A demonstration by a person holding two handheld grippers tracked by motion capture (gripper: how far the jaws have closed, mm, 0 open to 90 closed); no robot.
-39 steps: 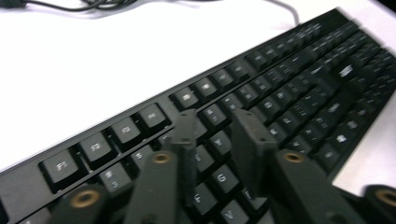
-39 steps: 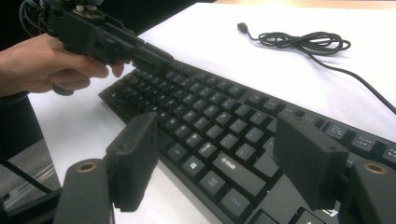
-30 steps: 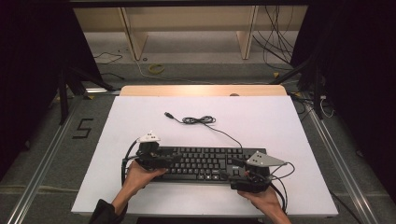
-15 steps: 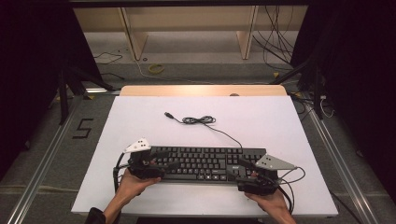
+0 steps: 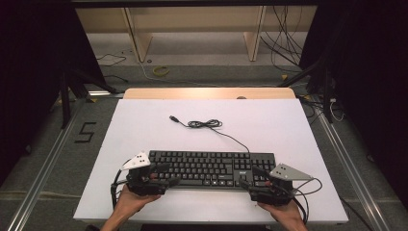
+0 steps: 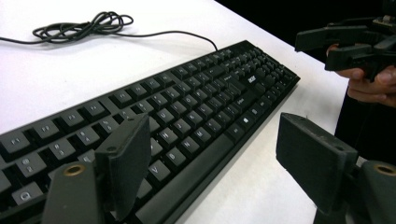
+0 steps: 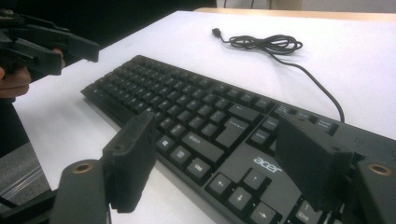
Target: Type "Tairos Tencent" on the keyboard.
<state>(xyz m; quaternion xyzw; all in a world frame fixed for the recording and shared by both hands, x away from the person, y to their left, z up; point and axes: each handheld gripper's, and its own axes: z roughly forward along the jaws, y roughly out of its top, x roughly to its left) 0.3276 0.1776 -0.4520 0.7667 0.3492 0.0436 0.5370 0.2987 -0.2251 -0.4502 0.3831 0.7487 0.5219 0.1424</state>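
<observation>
The keyboard (image 5: pixel 211 168) lies flat on the white bench (image 5: pixel 144 125), its cable (image 5: pixel 207 124) coiled beyond it. The left gripper (image 6: pixel 210 168) has just been opening: its fingers (image 6: pixel 128 163) stand wide apart over the keyboard's near left corner, pressing on nothing. The right gripper (image 7: pixel 219 163) has its fingers (image 7: pixel 308 158) spread wide above the keyboard's right end, one over the keys, gripping nothing.

Each black hand-held gripper (image 5: pixel 162 176) (image 5: pixel 250 179) carries flat rectangular pads, brass-ringed screw holes, a grey three-cornered top plate and a trailing black cable.
</observation>
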